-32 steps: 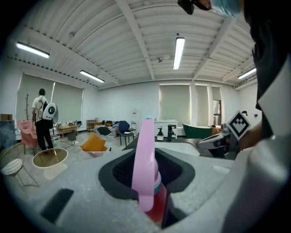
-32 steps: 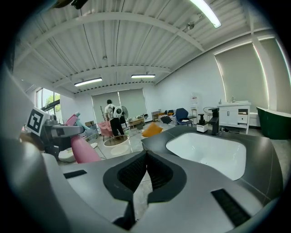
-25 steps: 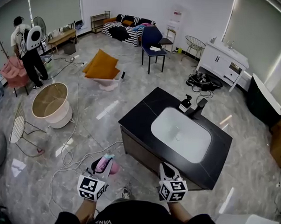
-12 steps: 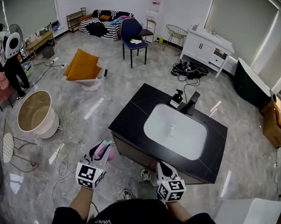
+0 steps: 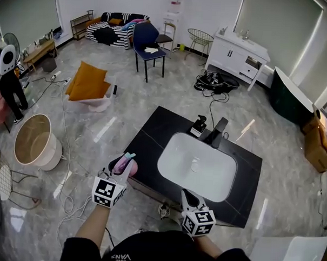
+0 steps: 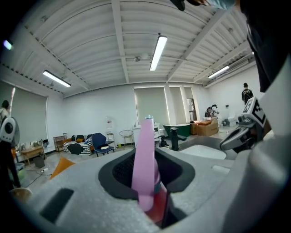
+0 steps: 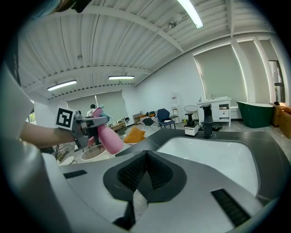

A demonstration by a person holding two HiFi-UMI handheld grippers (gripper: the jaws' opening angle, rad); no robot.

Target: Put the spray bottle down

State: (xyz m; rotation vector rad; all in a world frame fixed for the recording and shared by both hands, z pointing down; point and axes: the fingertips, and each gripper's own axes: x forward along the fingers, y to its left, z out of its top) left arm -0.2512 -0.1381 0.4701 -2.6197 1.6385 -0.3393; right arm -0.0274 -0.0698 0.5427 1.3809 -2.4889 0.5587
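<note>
Pink plastic fills the left gripper's own view: its jaws are clamped on the pink spray bottle, which stands up between the pads with its teal-tipped head uppermost. In the head view this gripper sits at about seven o'clock, and the bottle is held in the air against the near left corner of the black counter, not resting on it. The right gripper, at about five o'clock, hangs at the counter's near edge with its jaws pressed together and nothing between them. Just beyond both lies the white basin, sunk into the counter near the picture's centre. At the basin's far rim, towards one o'clock, stand a black faucet and, just beside it, a small dark pump dispenser. Out on the grey floor, a round beige tub sits at nine o'clock and an orange cushion at ten. Farthest off are a blue chair near twelve o'clock and a white cabinet at one.
</note>
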